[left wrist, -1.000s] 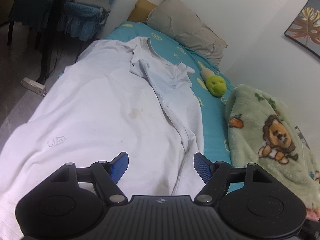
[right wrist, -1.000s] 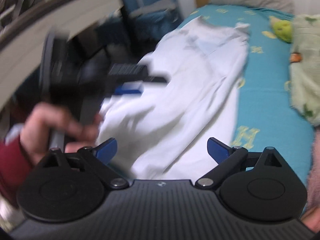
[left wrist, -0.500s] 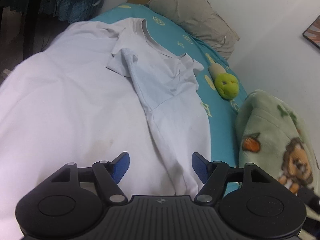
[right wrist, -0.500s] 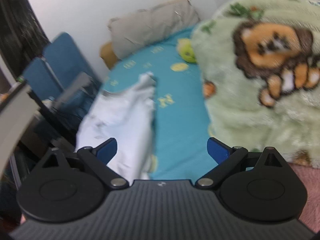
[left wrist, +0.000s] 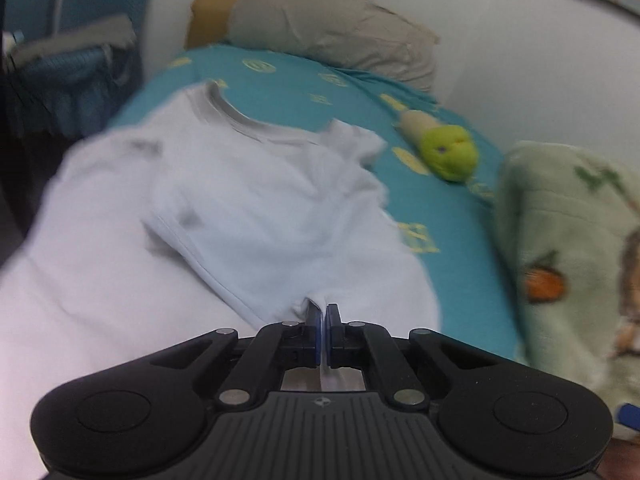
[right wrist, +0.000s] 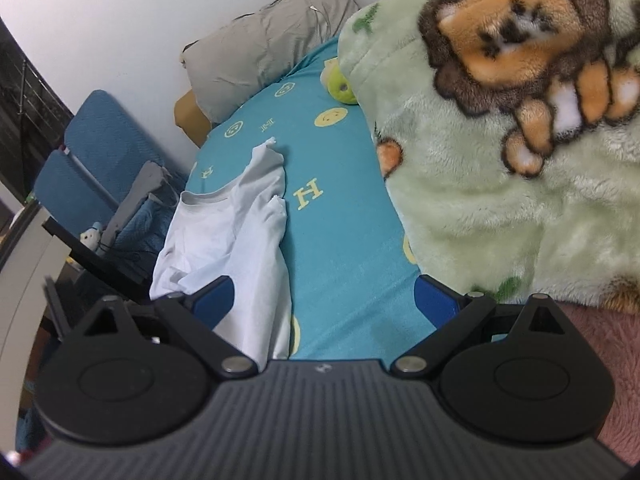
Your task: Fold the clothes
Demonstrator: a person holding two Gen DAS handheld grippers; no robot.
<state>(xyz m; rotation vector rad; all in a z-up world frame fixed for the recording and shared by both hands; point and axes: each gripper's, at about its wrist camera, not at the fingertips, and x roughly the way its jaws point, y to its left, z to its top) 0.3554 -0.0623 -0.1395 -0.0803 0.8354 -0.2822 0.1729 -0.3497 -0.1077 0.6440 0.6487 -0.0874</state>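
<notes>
A white T-shirt [left wrist: 260, 208] lies spread on the teal bed sheet [left wrist: 288, 76], its collar toward the pillow and one sleeve folded over the chest. My left gripper [left wrist: 323, 314] is shut, and a small ridge of the shirt's fabric is pinched between its blue pads near the folded sleeve's hem. In the right wrist view the T-shirt [right wrist: 224, 240] runs along the bed's left side. There my right gripper [right wrist: 324, 300] hangs open over the teal sheet [right wrist: 340, 220], its left finger above the shirt's edge and nothing between the jaws.
A green fleece blanket [right wrist: 500, 160] with a lion print is heaped on the bed's right side. A grey pillow [left wrist: 332, 36] and a green plush toy [left wrist: 450, 152] lie at the head. Left of the bed are a blue chair [right wrist: 92, 160] and a dark desk edge [right wrist: 96, 264].
My left gripper moved forward over the shirt toward the collar and went from open to shut on the fabric. The right gripper swung from the shirt to the sheet beside the blanket.
</notes>
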